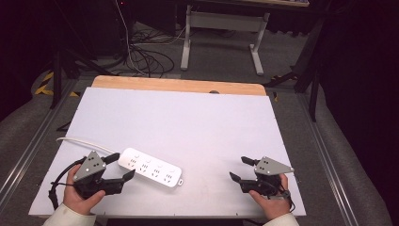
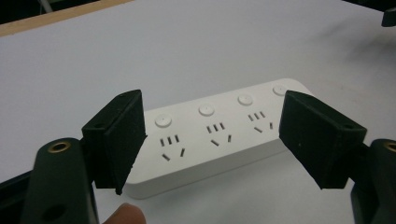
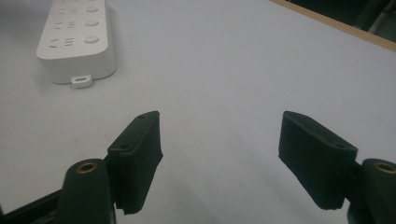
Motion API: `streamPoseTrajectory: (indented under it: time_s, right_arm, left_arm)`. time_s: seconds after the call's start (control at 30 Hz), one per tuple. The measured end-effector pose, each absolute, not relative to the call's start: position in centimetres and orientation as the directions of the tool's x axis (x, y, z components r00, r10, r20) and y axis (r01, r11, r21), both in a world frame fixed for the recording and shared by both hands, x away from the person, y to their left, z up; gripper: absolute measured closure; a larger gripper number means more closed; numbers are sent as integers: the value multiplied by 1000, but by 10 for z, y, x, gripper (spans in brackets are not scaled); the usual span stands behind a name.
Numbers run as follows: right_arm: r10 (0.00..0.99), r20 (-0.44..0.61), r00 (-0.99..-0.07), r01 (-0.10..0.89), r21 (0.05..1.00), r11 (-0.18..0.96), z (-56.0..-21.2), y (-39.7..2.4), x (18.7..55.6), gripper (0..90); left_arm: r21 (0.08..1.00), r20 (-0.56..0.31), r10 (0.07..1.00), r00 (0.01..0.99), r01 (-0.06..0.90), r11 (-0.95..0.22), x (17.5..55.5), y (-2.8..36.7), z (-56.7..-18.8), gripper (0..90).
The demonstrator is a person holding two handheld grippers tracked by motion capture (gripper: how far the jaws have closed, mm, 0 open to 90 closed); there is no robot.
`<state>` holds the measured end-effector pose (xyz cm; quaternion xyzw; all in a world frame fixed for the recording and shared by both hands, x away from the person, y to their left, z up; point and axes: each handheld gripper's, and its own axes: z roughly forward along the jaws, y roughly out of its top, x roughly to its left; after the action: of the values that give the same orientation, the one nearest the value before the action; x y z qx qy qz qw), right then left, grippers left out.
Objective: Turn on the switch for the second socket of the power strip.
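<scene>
A white power strip (image 1: 150, 167) with several sockets and round buttons lies flat on the white table, its white cable (image 1: 80, 140) running off to the left. My left gripper (image 1: 120, 165) is open at the strip's left end, its jaws standing to either side of that end without touching it. In the left gripper view the power strip (image 2: 219, 135) lies just beyond the two black pads (image 2: 119, 137). My right gripper (image 1: 239, 168) is open at the front right with nothing between its jaws. The right gripper view has the power strip (image 3: 77, 39) at the upper left.
The white table sheet (image 1: 188, 122) covers most of a wooden top whose bare edge (image 1: 179, 84) runs along the back. Beyond the table stand a white desk frame (image 1: 221, 33) and loose floor cables (image 1: 146, 59). Metal rails (image 1: 28, 150) flank both sides.
</scene>
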<state>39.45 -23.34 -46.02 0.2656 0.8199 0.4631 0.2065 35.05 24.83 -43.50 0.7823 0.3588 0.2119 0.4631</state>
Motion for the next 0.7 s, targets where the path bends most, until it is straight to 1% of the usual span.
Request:
streamPoseTrajectory:
  time_s: [0.3,0.7]
  right_arm:
    - [625,-91,-775,245,869,430,-461,-234,395,302]
    - [625,-94,-775,244,868,433,-461,-234,395,301]
  left_arm:
    - [875,-3,744,668,362,-322,362,234,-428,237]
    - [863,30,725,688,348,-366,374,213,-422,239]
